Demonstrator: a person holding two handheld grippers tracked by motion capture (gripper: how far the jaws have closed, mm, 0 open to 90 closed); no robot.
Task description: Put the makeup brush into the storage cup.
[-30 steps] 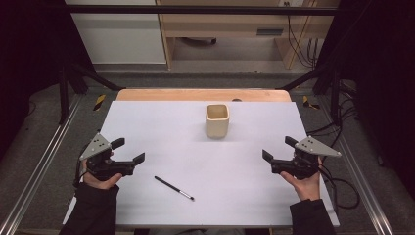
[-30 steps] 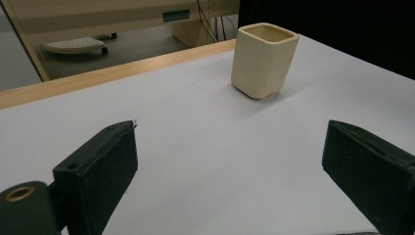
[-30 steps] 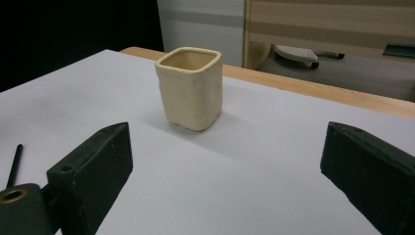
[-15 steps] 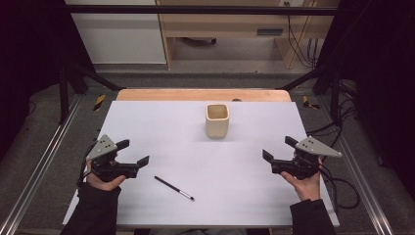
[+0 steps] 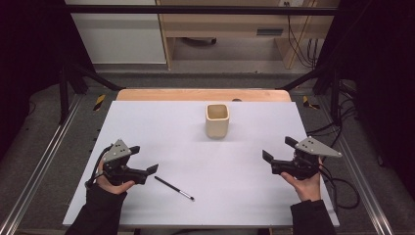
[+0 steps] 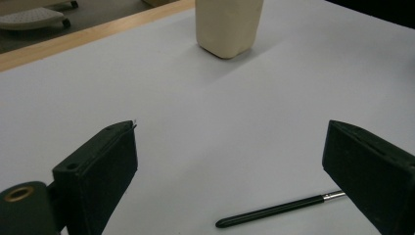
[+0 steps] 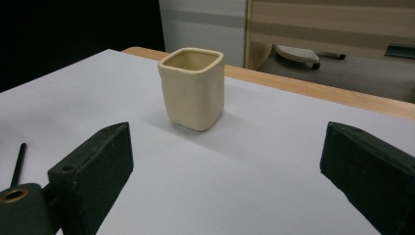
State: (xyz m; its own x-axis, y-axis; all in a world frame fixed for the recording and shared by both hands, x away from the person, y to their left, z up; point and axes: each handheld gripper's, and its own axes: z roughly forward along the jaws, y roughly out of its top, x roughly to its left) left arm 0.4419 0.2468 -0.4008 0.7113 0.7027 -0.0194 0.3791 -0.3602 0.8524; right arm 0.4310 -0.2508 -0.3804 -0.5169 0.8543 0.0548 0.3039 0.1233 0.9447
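The left claw (image 5: 147, 166), jaws spread wide and holding nothing, hovers low over the white counter (image 5: 161, 127) with its tips just beside the near end of a slim black pen (image 5: 174, 188), which lies flat near the counter's front edge, slanting away to the right. In the left gripper view the pen (image 6: 279, 209) sits low and right between the jaws, its silver tip close against the right-hand jaw (so the claw is not centred on it). A clean pickup likely calls for sliding the claw sideways until the black barrel lies midway between the jaws, turning the hand so the jaws cross the barrel rather than run along it, then lowering until the tips nearly brush the surface before closing; a thin, round pen may roll or skid if one jaw meets it first.

The right claw (image 5: 275, 152) waits, equally open and empty, at the counter's right side. Well beyond both, toward the far wooden edge, stands an upright, empty cream cup (image 5: 217, 120) with a squarish mouth, the pen's likely destination.
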